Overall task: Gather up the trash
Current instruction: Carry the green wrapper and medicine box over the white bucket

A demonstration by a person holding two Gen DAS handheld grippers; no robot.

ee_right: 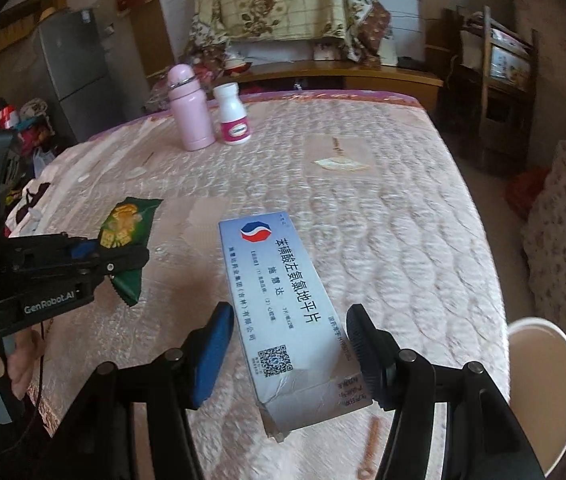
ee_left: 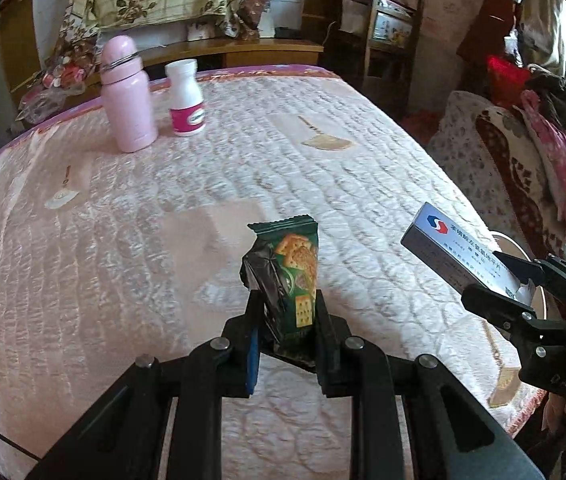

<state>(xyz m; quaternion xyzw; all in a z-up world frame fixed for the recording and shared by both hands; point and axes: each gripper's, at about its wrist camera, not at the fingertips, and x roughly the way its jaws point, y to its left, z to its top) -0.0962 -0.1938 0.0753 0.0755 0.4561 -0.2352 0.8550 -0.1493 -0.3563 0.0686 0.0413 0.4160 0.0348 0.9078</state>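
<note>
My left gripper is shut on a green cracker wrapper and holds it above the quilted pink table cover. It also shows in the right wrist view, with the wrapper between its fingers. My right gripper holds a white medicine box with blue Chinese print; the box is off the table, touching the right finger, with a gap at the blue left pad. In the left wrist view this gripper grips the box by its end.
A pink bottle and a white pill bottle stand at the far side of the table. A white bin rim sits below the table's right edge. A patterned armchair stands to the right. A fridge is at far left.
</note>
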